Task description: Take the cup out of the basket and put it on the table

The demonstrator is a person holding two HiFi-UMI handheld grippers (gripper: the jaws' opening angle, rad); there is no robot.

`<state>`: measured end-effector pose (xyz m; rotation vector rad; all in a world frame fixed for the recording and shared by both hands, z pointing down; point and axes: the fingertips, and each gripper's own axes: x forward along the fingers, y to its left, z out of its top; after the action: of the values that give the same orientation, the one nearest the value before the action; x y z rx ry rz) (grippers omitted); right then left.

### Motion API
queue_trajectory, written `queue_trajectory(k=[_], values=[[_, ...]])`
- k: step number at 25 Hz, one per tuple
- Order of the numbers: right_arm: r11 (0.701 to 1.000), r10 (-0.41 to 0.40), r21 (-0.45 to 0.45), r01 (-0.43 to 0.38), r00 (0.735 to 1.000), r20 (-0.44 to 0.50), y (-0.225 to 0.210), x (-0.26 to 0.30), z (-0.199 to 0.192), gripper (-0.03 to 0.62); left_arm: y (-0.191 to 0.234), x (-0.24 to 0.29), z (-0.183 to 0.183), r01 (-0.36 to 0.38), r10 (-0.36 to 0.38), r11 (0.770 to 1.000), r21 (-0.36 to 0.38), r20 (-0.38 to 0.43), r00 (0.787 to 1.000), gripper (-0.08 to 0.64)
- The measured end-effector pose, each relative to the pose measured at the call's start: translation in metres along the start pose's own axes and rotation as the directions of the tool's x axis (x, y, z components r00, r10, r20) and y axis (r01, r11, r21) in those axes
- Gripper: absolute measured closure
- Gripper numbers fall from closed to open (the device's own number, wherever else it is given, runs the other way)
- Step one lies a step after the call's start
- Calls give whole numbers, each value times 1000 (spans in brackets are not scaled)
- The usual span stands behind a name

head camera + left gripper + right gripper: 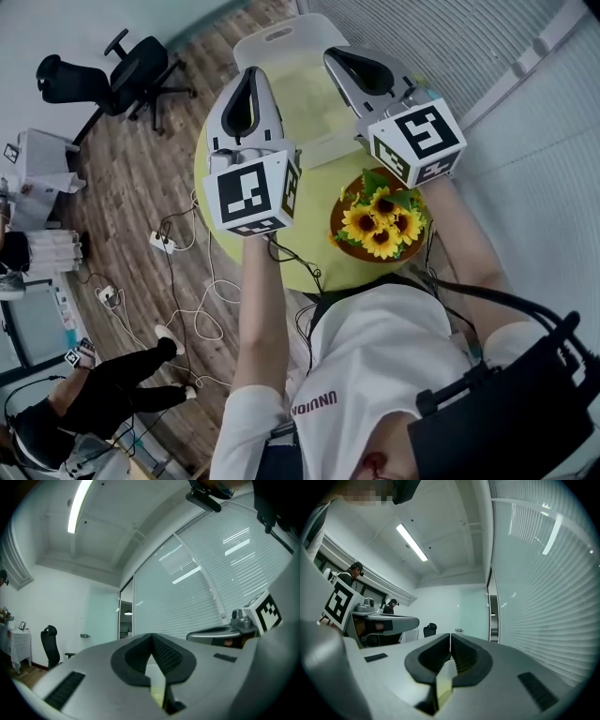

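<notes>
Fingers of left gripper (152, 638) and right gripper (450, 637) meet, empty, above one table (314, 208).

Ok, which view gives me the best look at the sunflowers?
The head view: the sunflowers sit unobstructed at the green table's near edge. The left gripper view and right gripper view look toward the ceiling and blinds and show nothing of them.

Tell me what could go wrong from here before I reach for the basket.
1. The left gripper and the right gripper are both shut; reaching in like that could shove the white basket instead of gripping.
2. The sunflowers sit close beside the right wrist; lowering it could knock them.
3. No cup shows in any view, so the reach would be blind.
</notes>
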<state>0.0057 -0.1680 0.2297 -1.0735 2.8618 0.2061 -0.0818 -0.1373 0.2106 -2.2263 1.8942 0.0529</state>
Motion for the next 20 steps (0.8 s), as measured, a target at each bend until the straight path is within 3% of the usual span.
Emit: queue_trajectory(k=[15, 20], values=[[998, 65, 11, -64, 984, -165, -7, 47, -62, 571, 24, 24, -47, 26, -32, 996, -90, -66, 997, 548], [994, 112, 33, -107, 966, -233, -13, 54, -82, 569, 23, 33, -55, 25, -34, 994, -109, -81, 996, 548]])
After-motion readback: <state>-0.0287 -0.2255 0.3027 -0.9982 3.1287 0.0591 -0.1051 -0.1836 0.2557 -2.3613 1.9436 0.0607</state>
